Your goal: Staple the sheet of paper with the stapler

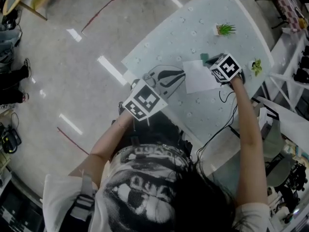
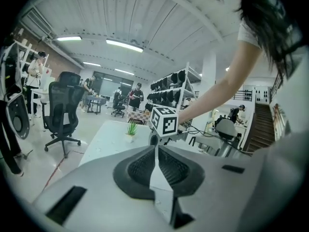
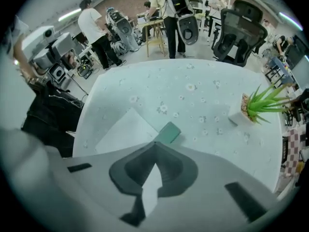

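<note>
A white sheet of paper (image 1: 199, 77) lies on the flower-patterned table (image 1: 193, 33). In the right gripper view it is the paper (image 3: 123, 128) left of a teal stapler (image 3: 170, 132), whose near end is hidden under my jaws. My right gripper (image 3: 155, 145) points straight down, shut, with its tips over that end. Whether it touches the stapler I cannot tell. The head view shows the right gripper (image 1: 221, 71) at the paper's far right corner, beside the stapler (image 1: 205, 58). The left gripper (image 1: 181, 76) is shut and empty, off the paper's left edge. This left gripper (image 2: 156, 146) faces the right one's marker cube (image 2: 164, 120).
A small potted green plant (image 1: 224, 30) stands at the table's far side, and another plant (image 1: 256, 66) is near its right edge. Cables (image 1: 227, 115) hang off the near right edge. Office chairs, shelves and people stand on the floor around the table.
</note>
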{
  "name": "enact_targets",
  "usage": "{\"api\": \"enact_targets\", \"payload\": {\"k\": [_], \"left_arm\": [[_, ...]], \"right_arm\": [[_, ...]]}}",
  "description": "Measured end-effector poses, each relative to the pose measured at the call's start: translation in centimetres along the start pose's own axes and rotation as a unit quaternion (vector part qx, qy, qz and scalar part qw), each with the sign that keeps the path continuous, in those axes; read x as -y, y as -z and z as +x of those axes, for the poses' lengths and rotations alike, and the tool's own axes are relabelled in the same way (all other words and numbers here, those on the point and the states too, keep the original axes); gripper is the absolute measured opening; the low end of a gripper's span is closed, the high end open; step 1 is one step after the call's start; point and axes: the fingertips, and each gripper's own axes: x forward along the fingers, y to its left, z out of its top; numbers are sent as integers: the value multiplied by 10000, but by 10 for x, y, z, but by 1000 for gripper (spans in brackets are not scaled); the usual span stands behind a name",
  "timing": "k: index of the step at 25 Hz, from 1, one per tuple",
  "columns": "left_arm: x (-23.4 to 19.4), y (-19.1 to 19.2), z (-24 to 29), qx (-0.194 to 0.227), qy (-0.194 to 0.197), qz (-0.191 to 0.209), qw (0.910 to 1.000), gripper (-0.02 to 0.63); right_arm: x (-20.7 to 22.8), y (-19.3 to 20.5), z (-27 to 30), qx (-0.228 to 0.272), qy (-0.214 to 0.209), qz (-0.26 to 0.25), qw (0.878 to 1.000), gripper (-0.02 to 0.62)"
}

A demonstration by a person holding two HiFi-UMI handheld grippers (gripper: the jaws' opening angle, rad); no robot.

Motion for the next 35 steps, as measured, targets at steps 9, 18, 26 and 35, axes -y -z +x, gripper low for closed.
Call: {"api": "enact_targets", "payload": {"k": [9, 18, 26, 35], "left_arm": [[17, -15, -14, -152, 324, 356, 9987, 20], [15, -10, -28, -324, 709, 453, 9959, 20], [40, 15, -35, -736, 1567, 765, 9819, 20], [75, 23, -30, -784, 1977, 989, 9721, 20]], "right_arm": [[-2, -8, -23, 1156, 665, 920, 9868, 0], [-47, -21, -59, 2787, 1470, 2260, 9218, -2], [-114, -5, -64, 3353, 1812, 3375, 8607, -2], [-170, 23, -90, 3789, 2265, 3962, 8051, -2]]}}
